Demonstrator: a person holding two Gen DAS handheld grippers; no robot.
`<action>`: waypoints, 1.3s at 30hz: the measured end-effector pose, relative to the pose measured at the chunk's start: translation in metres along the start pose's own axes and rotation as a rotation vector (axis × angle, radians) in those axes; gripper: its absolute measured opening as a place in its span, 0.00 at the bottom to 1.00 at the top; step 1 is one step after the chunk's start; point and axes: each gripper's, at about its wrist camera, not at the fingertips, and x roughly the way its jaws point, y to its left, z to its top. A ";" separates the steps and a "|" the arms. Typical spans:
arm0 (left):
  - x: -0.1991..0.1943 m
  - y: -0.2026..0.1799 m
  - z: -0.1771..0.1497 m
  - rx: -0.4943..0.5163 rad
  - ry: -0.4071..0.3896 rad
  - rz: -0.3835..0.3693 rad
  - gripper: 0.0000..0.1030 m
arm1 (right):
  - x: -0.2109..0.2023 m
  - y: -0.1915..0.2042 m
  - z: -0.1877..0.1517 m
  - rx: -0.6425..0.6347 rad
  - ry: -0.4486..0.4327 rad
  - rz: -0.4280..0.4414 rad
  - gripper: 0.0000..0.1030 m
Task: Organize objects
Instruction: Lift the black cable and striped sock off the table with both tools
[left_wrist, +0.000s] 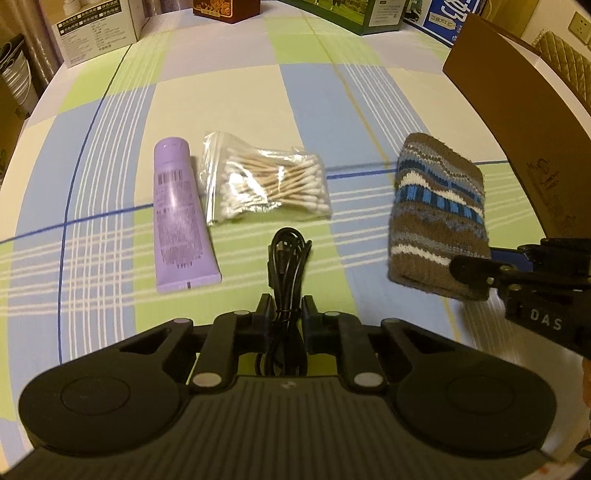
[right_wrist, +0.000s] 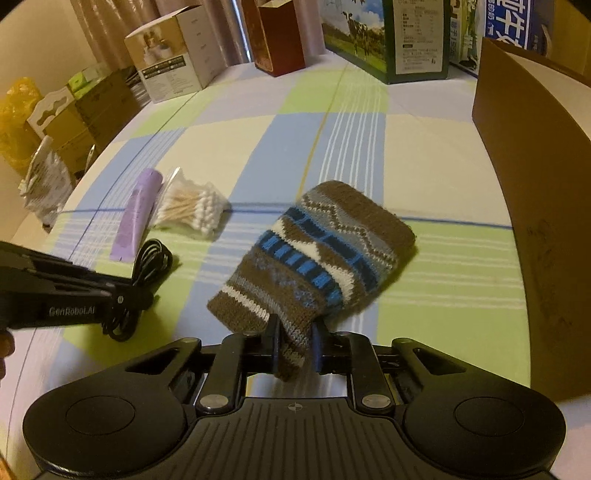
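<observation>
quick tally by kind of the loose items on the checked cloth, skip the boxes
purple tube: 1
bag of cotton swabs: 1
black cable, in the left gripper: 1
knitted striped pouch, in the right gripper: 1
total: 4

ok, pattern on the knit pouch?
Brown knit pouch with blue, grey and white zigzag bands; the right wrist view shows it best.

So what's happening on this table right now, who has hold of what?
A person works two handheld grippers over a checked tablecloth. The left gripper is shut on a coiled black cable; the right gripper is shut on the near edge of a striped knitted pouch. A purple tube and a bag of cotton swabs lie side by side, untouched. A brown cardboard box stands at the right.
</observation>
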 end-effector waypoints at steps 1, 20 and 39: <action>-0.002 0.001 -0.002 -0.004 0.002 0.001 0.12 | -0.003 -0.001 -0.003 -0.002 0.006 0.010 0.13; -0.038 -0.024 -0.071 -0.069 0.054 -0.060 0.11 | -0.079 -0.042 -0.084 -0.169 0.131 0.073 0.13; -0.035 -0.070 -0.085 -0.114 0.028 -0.090 0.19 | -0.093 -0.075 -0.086 0.059 0.020 -0.013 0.80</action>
